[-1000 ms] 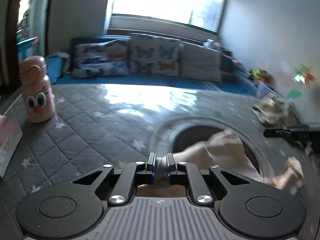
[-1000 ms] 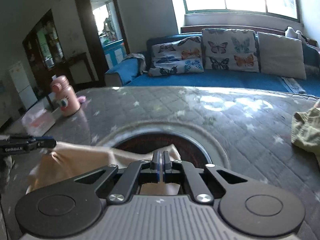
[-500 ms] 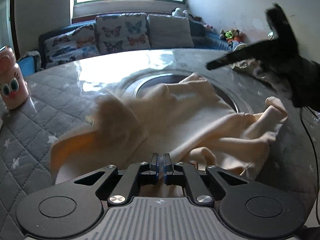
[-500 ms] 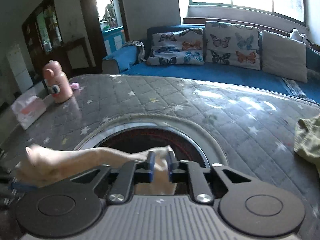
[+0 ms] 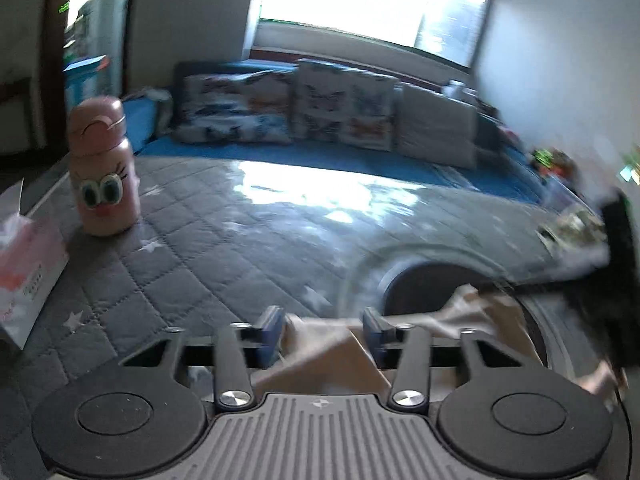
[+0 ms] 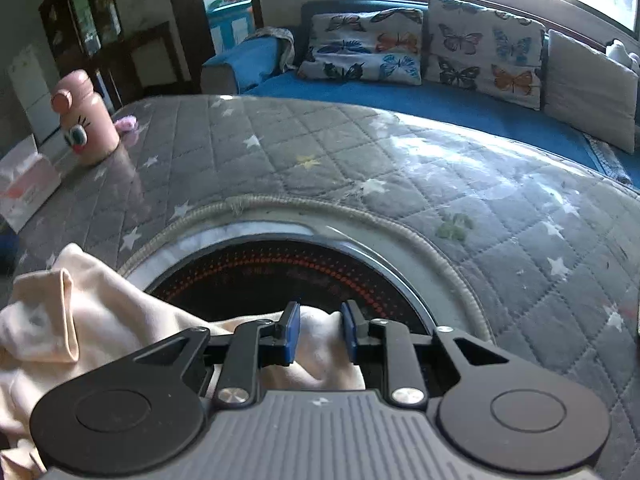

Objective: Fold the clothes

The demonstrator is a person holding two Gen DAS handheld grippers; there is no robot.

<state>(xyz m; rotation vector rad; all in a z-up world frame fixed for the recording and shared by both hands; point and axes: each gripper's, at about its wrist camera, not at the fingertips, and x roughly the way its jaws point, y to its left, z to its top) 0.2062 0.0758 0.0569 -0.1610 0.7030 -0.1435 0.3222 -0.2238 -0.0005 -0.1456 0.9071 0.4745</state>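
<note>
Cream-coloured cloth, a soft garment [image 6: 100, 320], is seen lying crumpled on the grey quilted counter [image 6: 360, 152], partly over the dark round inset [image 6: 280, 276] at the counter's near side. Its long axis is stretched across the picture from left to right in the right wrist view, with a rolled tubular opening, probably a sleeve or cuff, pointing up at the left end. The fabric is creased and bunched, not flat.

The right gripper [image 6: 318, 334] is held over the garment's right end; a fold of cloth is seen between its blue fingers [image 6: 291, 334], which have just been closing slightly and stand narrowly apart, and whether the pads press on the cloth cannot be told.

The left gripper [image 5: 326, 334] has just been opening; its fingers [image 5: 270, 334] stand about half apart, with the garment lying between and below them but not pressed. This view is blurred.

Further out, a pink bottle with cartoon eyes [image 6: 86, 120] is stood upright at the counter's far left, with a pink tissue box [image 6: 26, 184] near it. Beyond the counter, a blue sofa [image 6: 400, 96] with butterfly cushions [image 6: 484, 52] is set under a window.
</note>
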